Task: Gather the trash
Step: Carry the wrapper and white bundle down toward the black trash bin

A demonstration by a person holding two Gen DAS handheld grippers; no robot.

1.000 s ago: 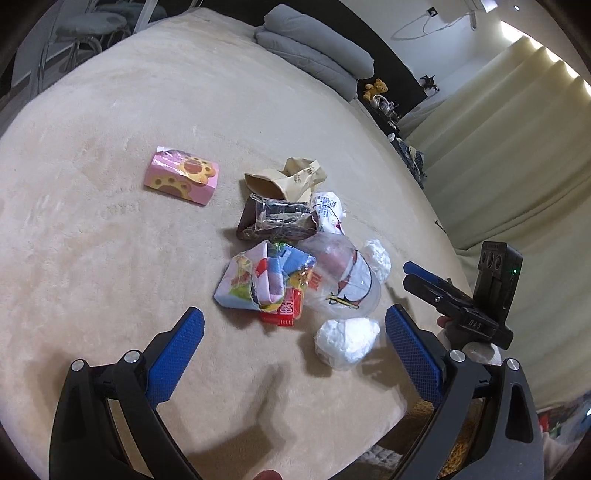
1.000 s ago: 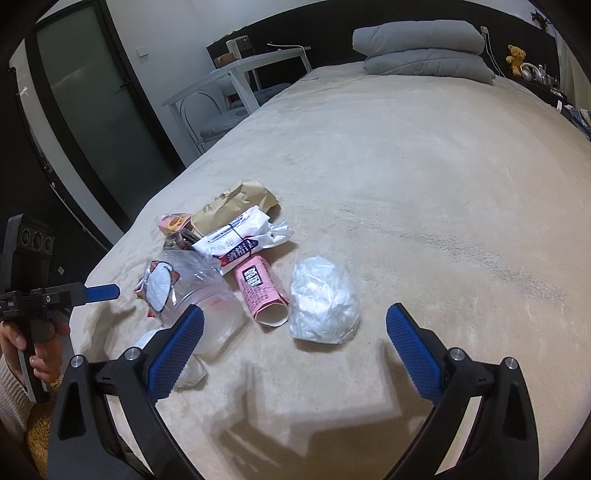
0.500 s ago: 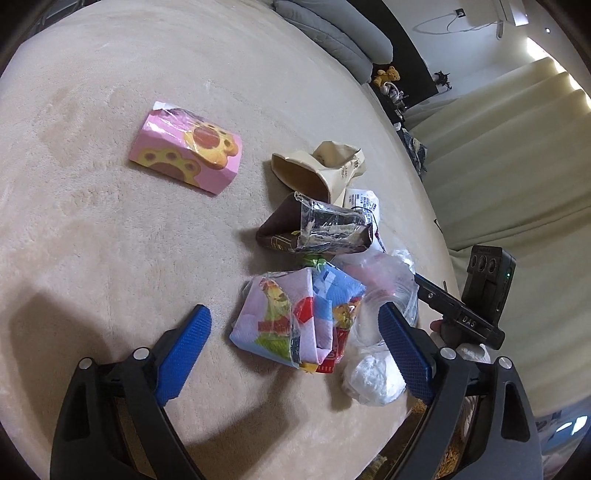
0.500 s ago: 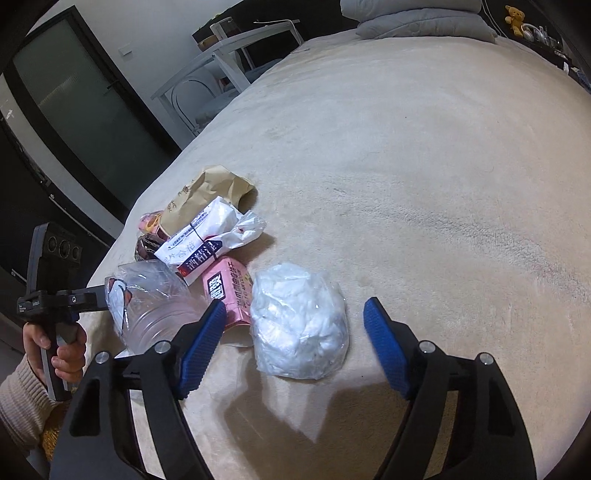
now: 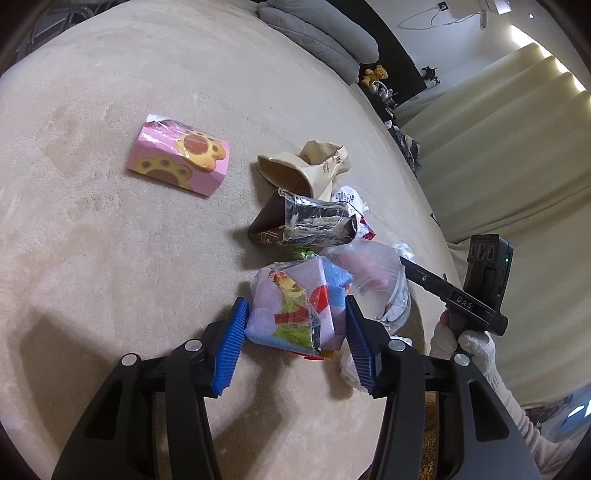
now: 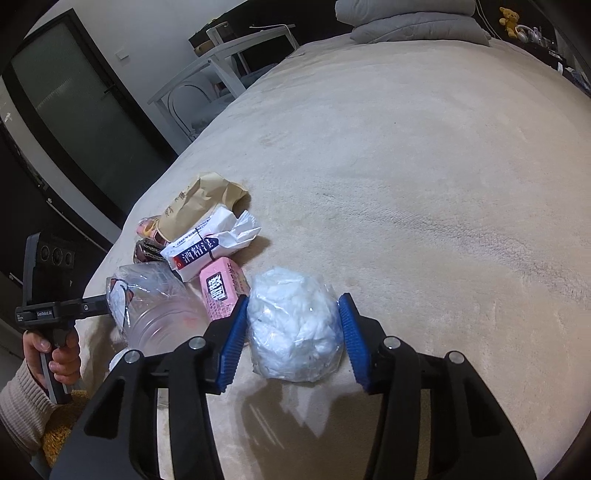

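Beige plush bed carries all the litter, which lies clustered near one edge. Grey pillows are stacked at the far end, a white table stands beside the bed, and pale curtains hang on the opposite side.

Left gripper: its jaws have just been closing and now stand against both sides of a colourful wrapper, which lies on the bed between the blue pads. Whether the pads press firmly cannot be told with certainty, but contact is visible on both sides.

Right gripper: its jaws have likewise just been closing and now bracket a white plastic wad resting on the bed; the pads touch its flanks.

Other litter:
- pink box with paw prints, well apart from the cluster toward the bed's middle;
- tan paper bag, lying open;
- dark foil packet, just beside the bag;
- white printed pack, touching a pink carton;
- clear crumpled bottle, between the two grippers at the bed's edge.

A hand in a knit sleeve holds the left gripper's handle; a gloved hand holds the right one.
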